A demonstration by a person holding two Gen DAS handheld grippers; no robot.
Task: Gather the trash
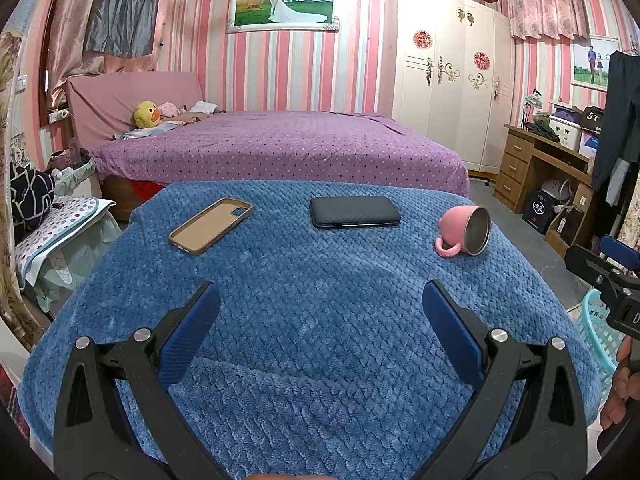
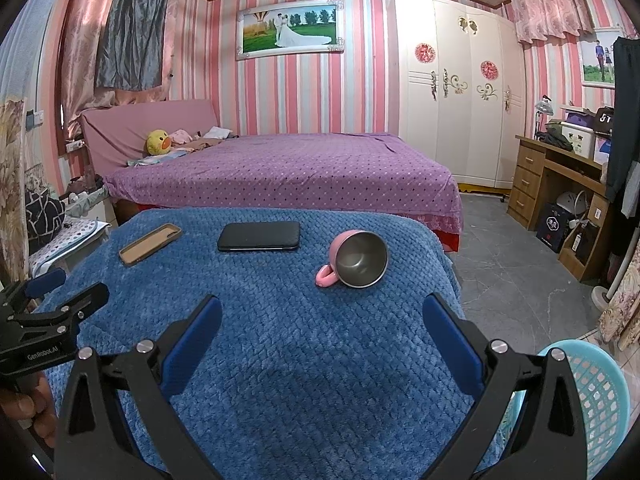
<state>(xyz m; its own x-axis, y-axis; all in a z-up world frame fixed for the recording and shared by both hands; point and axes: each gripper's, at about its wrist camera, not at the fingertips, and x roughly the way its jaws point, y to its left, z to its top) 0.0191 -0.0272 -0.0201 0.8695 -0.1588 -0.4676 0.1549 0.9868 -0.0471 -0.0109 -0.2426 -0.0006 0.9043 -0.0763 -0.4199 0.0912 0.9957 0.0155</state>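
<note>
Peeking half-hidden behind right gripper (image 2: 322, 320): basket (image 2: 604, 396).

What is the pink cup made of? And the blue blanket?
The pink cup looks like matte pink plastic outside, with a shiny steel-looking lining that reflects light. The blue blanket looks like soft fleece: fuzzy, with a woven-looking bumpy pattern. I can't be sure from looks alone.

Blue blanket-covered table (image 1: 304, 320), tan phone case (image 1: 210, 225), black phone (image 1: 354, 212), tipped pink mug (image 1: 466, 230)

Walls: pink-and-white striped wallpaper (image 2: 304, 92), framed wedding photo (image 2: 290, 29).
Furniture: purple dotted bed (image 2: 288, 172), white wardrobe (image 2: 456, 88), wooden desk (image 2: 536, 176).
Floor: grey tiles (image 2: 504, 264).
</note>
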